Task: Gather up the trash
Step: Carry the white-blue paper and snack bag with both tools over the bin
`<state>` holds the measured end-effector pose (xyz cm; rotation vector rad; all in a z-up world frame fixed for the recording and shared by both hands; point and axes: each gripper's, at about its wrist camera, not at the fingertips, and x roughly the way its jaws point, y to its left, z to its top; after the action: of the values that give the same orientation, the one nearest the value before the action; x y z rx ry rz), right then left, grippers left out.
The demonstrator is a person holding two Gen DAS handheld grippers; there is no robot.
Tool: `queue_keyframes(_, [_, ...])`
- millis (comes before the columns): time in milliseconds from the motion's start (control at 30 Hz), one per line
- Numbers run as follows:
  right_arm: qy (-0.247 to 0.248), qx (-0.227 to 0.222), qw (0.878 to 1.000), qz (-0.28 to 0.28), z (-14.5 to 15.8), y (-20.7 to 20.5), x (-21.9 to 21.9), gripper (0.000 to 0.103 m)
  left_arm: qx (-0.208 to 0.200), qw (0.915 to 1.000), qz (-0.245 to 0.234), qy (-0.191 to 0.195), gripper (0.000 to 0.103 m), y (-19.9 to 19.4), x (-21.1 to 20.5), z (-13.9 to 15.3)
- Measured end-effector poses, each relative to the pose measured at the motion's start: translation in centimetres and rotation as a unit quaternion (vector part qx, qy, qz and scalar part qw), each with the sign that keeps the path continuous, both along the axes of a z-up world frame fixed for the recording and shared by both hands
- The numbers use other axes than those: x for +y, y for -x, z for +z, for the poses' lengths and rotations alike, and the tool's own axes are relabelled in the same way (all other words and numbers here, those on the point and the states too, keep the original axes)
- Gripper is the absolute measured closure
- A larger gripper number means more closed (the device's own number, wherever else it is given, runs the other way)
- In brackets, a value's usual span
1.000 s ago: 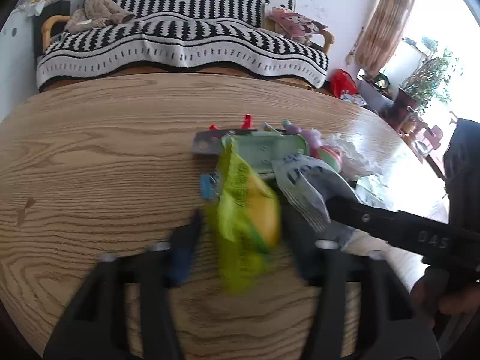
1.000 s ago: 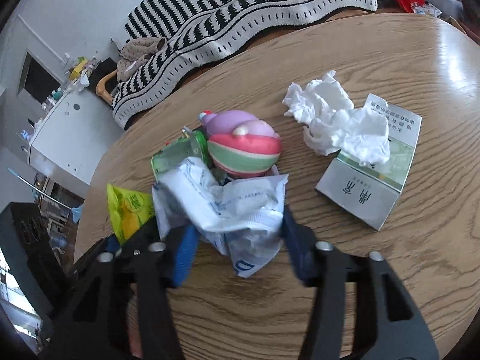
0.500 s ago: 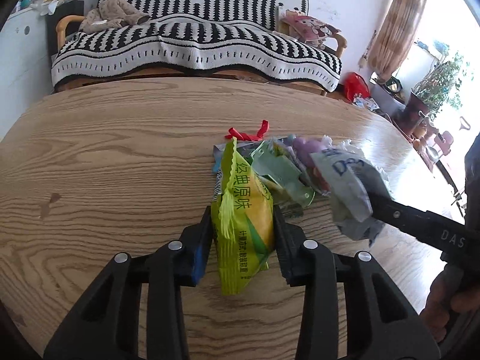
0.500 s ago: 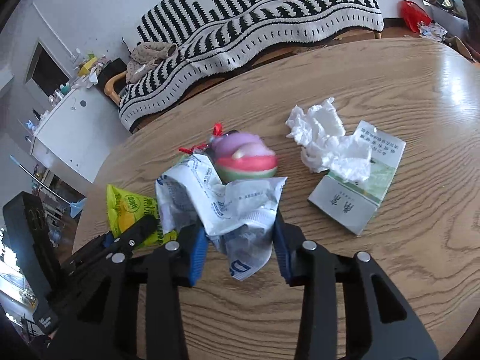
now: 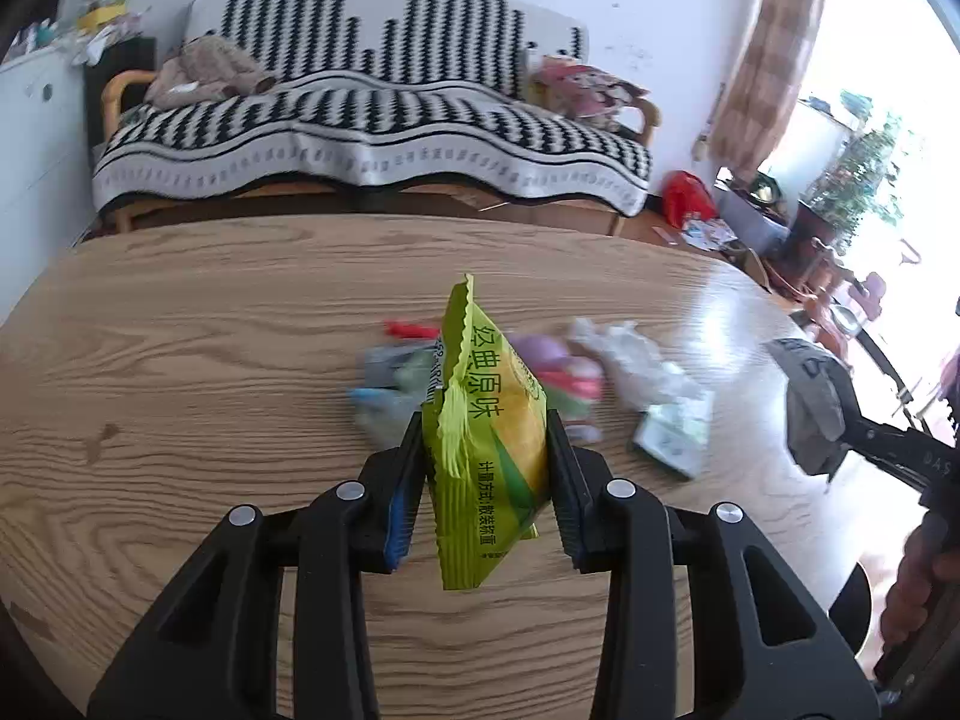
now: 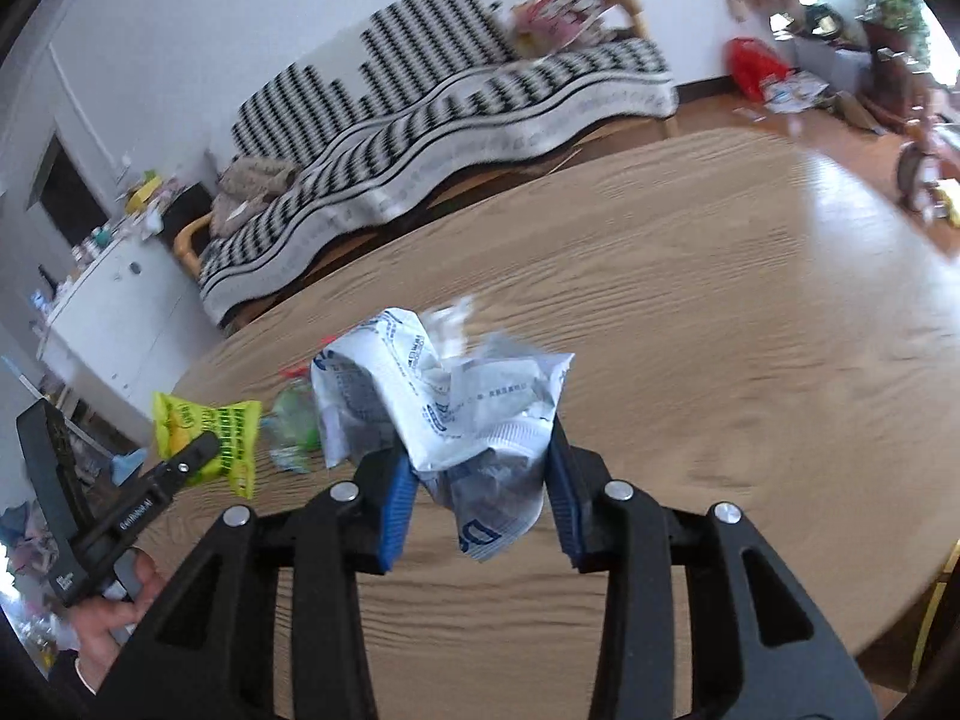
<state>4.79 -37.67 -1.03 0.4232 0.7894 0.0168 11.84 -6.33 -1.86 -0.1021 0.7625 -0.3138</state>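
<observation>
My left gripper [image 5: 483, 456] is shut on a yellow-green snack bag [image 5: 489, 450], held upright above the wooden table [image 5: 210, 360]. My right gripper [image 6: 483, 468] is shut on a crumpled white and blue plastic wrapper [image 6: 456, 408], lifted off the table. In the left wrist view that wrapper [image 5: 810, 402] hangs at the far right, past the table's edge. Behind the snack bag lies a blurred heap: a pink and purple toy [image 5: 558, 360], a crumpled white tissue [image 5: 630, 360], a green and white packet [image 5: 672, 432] and a red scrap [image 5: 408, 330].
A sofa with a black and white striped cover [image 5: 372, 132] stands behind the table. A white cabinet [image 6: 114, 312] is at the left. Red bags and clutter [image 5: 690, 204] lie on the floor near a curtain and plants. A person's hand [image 6: 114, 606] holds the left tool.
Both grippers closed on their items and lifted them off the table. The right one carried the wrapper to the right, away from the heap; the left one raised the snack bag.
</observation>
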Motion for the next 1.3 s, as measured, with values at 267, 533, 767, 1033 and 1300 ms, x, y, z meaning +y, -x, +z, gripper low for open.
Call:
queue_keyframes(267, [0.056, -0.004, 0.992, -0.109, 1.4, 9.1, -11.8, 0.064, -0.01, 0.9932, -0.116, -0.012, 0.066, 3.4, -13.2, 0.0])
queue_keyframes(533, [0.096, 0.02, 0.962, -0.253, 0.4, 21.2, -24.8, 0.064, -0.01, 0.9699, -0.243, -0.001, 0.066, 9.7, -28.9, -0.8])
queue_keyframes(767, [0.09, 0.049, 0.928, -0.357, -1.9, 31.4, -32.9, 0.064, 0.02, 0.935, -0.354, 0.013, 0.066, 17.4, -42.9, -3.1])
queue_keyframes(1033, [0.055, 0.093, 0.895, -0.434, -5.5, 39.3, -37.9, 0.064, 0.064, 0.9009, -0.429, 0.001, 0.066, 25.0, -52.5, -7.7])
queue_keyframes(1300, [0.046, 0.165, 0.882, -0.439, -8.8, 40.9, -38.8, 0.064, 0.108, 0.8812, -0.46, -0.023, 0.066, 28.3, -56.1, -12.5])
